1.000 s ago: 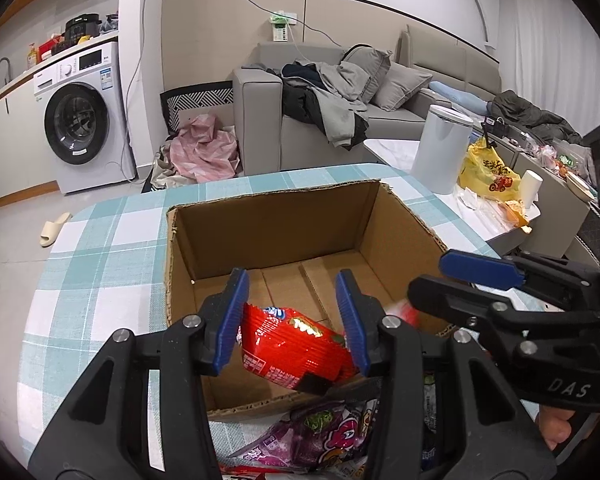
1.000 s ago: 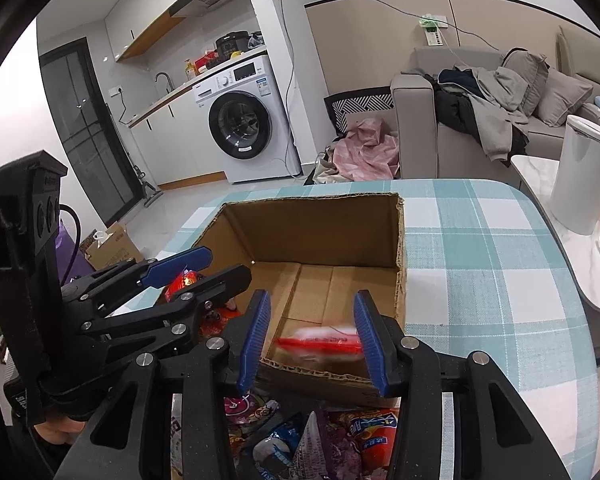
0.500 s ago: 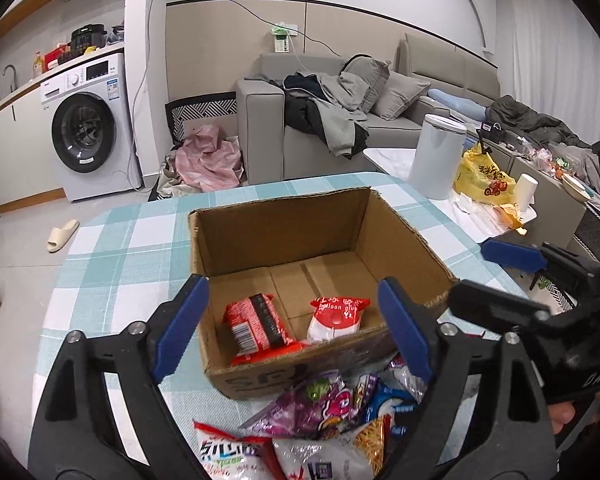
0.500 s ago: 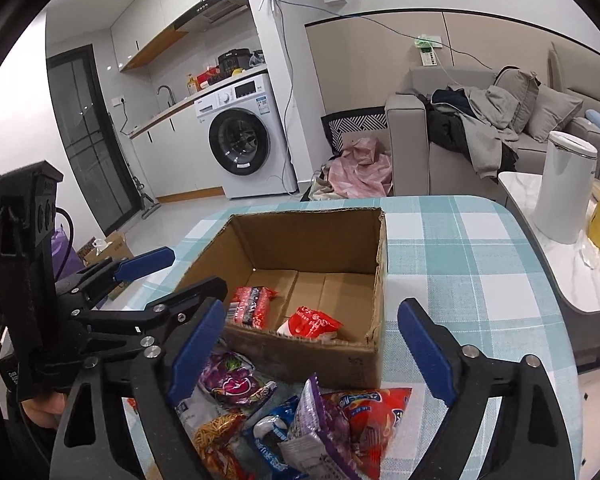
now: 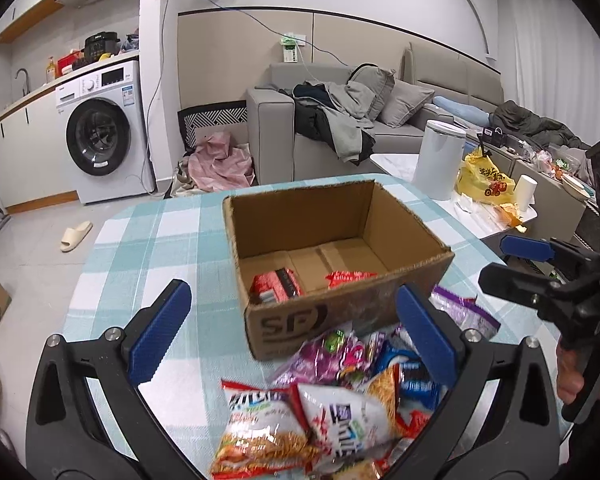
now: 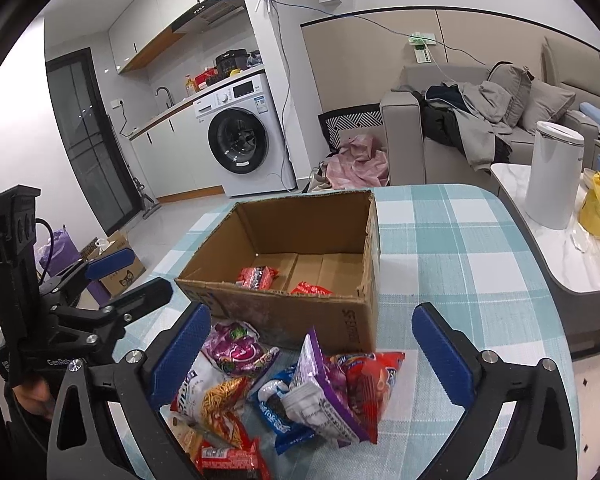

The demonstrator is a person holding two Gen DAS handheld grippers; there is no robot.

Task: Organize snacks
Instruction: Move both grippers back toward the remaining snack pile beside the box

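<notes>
Now both grippers are hanging empty over the snack pile!
Jaws on the left gripper [image 5: 292,332] and right gripper [image 6: 316,356] are still spreading wide, gripping nothing; two red packets [image 6: 258,277] are lying inside the cardboard box [image 6: 284,312], while loose snack bags [image 6: 320,388] are sitting on the checked tablecloth [image 6: 452,248] just before it.

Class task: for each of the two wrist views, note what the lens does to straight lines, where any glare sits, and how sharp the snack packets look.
Left wrist view: fisheye bends the walls, dark corners ring the frame; the cardboard box is sharp, the nearest snack packets slightly soft. Right wrist view: same barrel distortion; even indoor light, mild glare on the white bin; packets crisp.
</notes>
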